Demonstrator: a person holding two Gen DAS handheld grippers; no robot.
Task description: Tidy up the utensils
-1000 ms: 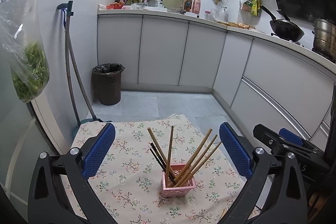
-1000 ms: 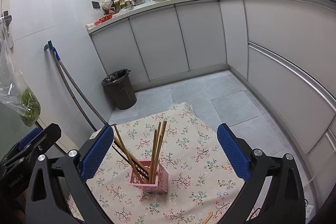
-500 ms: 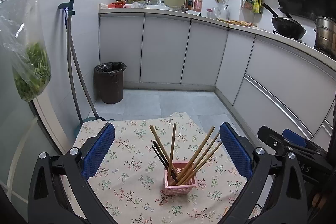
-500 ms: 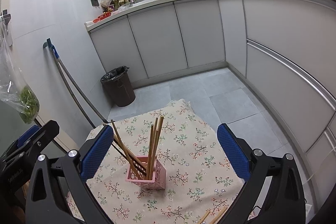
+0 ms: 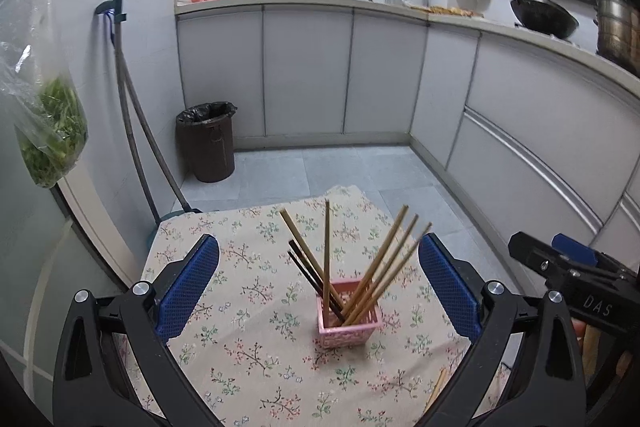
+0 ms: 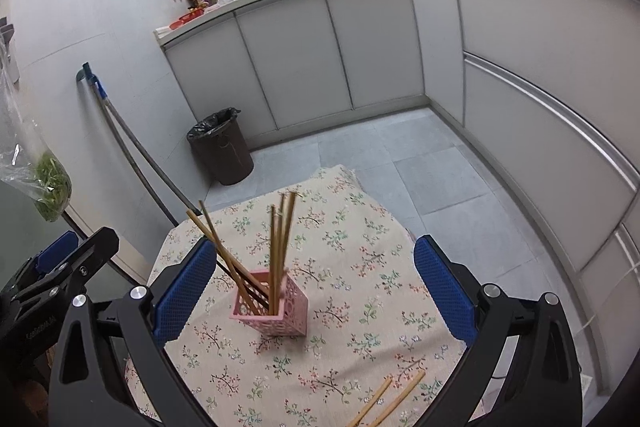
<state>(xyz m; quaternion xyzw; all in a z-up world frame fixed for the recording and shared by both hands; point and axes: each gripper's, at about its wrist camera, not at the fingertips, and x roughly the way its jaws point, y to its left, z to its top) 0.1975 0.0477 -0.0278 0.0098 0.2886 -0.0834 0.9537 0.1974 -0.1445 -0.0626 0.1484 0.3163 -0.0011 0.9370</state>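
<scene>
Most chopsticks already stand in the pink holder, two loose chopsticks remain on the tablecloth, and both grippers gape wide, empty.

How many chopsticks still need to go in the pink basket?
Most are done: a bunch of chopsticks already stands in the pink basket. Nothing is in hand; the left gripper and right gripper are both open and empty. Left: two loose chopsticks lying on the floral tablecloth.
</scene>
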